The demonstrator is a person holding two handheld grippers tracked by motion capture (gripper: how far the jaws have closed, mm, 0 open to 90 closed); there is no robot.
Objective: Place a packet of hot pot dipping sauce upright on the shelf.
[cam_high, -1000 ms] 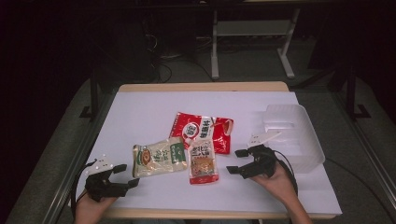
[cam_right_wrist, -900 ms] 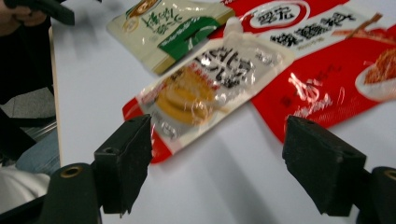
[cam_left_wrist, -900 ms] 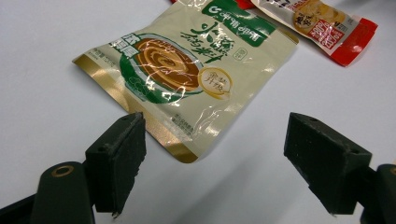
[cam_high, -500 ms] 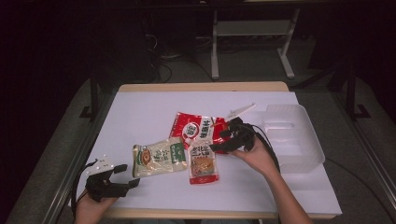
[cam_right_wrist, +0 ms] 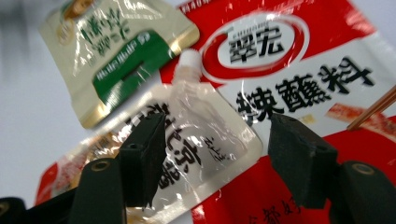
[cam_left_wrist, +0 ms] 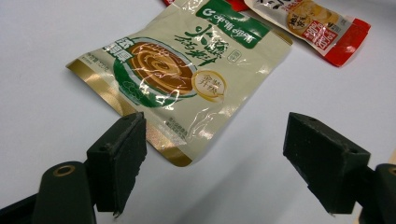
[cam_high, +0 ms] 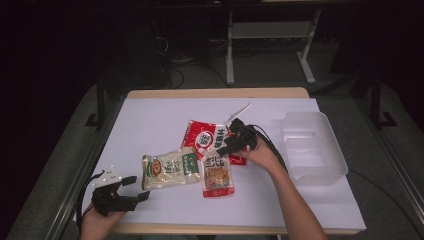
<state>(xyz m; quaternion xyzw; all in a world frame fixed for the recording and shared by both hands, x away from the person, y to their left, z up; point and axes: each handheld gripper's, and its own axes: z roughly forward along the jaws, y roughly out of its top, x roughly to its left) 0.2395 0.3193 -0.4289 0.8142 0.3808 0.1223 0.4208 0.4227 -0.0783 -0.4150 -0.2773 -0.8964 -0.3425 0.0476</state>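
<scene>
Right gripper [cam_high: 226,145] at centre frame of the high view, over the clear spouted pouch [cam_high: 217,172] and the big red packet [cam_high: 207,140], where the pouch's top overlaps the red packet's lower edge. Jaws apart but just been closing in, nothing pinched yet; in the right gripper view the pouch's upper part [cam_right_wrist: 196,135] with its white spout lying between the two black jaws, red packet [cam_right_wrist: 299,79] beneath and to the right, cream-and-green packet [cam_right_wrist: 116,51] at upper left. Left gripper [cam_high: 132,189] parked at lower left of the high view, jaws wide apart, holding nothing. Just ahead of it, the cream-and-green packet [cam_left_wrist: 187,79], flat on the white table cover [cam_high: 150,120]. Clear plastic bin [cam_high: 340,165] at right of the frame, well apart from the packets.
</scene>
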